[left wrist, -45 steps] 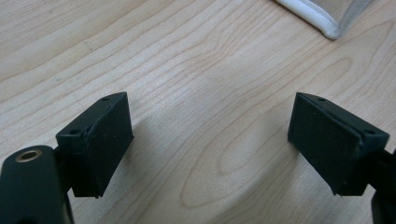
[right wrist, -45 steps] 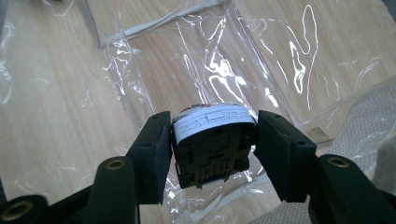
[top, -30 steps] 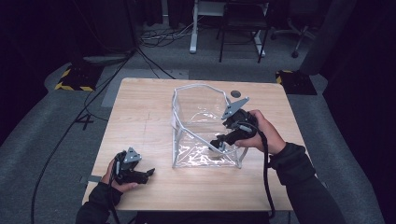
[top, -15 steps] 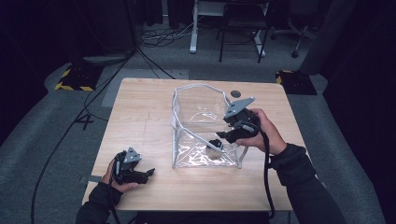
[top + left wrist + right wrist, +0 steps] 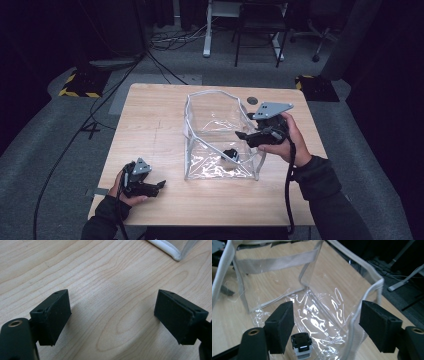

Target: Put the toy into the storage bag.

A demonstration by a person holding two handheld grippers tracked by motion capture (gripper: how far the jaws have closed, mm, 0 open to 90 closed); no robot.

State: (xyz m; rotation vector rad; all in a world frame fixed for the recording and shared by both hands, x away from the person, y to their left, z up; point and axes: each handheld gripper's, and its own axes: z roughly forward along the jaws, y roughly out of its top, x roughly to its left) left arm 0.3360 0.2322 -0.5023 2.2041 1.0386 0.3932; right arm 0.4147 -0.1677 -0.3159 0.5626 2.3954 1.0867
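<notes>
Your right tongs (image 5: 325,325) have just been opening, dropping a small, light black clip (image 5: 230,154) into the floppy clear bag (image 5: 212,130); left tongs (image 5: 112,317) open, empty. Grip its stiffer white rim.

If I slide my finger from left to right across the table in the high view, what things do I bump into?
Left gripper → clear bag → small black thing inside the bag → right gripper, jaws just opened above the bag with nothing between them.
</notes>
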